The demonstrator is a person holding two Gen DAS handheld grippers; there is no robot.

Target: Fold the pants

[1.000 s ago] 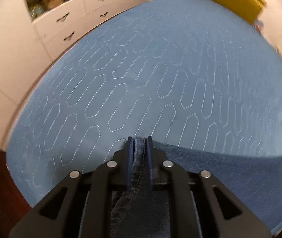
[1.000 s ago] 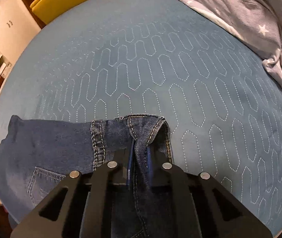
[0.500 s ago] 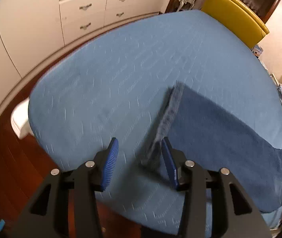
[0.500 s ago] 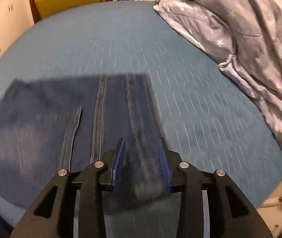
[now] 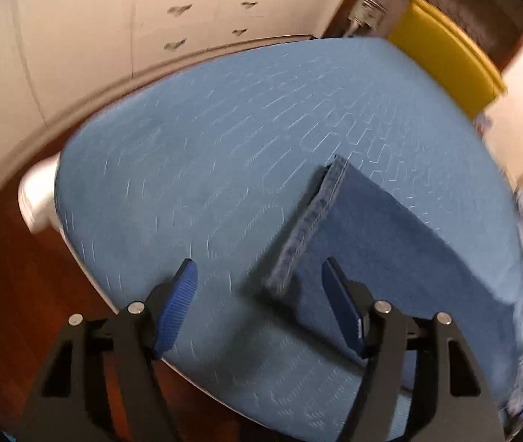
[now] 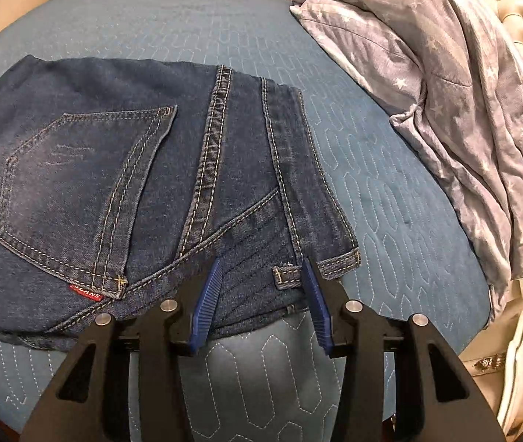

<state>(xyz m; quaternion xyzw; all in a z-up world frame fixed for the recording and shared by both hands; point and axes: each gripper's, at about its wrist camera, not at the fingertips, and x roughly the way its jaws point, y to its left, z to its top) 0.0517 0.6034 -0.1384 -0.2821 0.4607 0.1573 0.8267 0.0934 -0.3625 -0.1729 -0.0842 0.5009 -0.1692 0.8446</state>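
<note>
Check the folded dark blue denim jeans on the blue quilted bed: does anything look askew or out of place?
Nothing serious. The folded dark blue denim jeans lie flat on the blue quilted bed; the waistband layers near the right gripper are slightly offset.

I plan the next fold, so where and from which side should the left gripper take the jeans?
Grip the hemmed leg end of the jeans, coming in low from the near edge of the bed. The hem is a thick stitched edge, lying flat just ahead of the open left gripper.

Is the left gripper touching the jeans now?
Apart. In the left wrist view, the left gripper is open, and the jeans lie flat on the bed, clear of both jaws.
</note>
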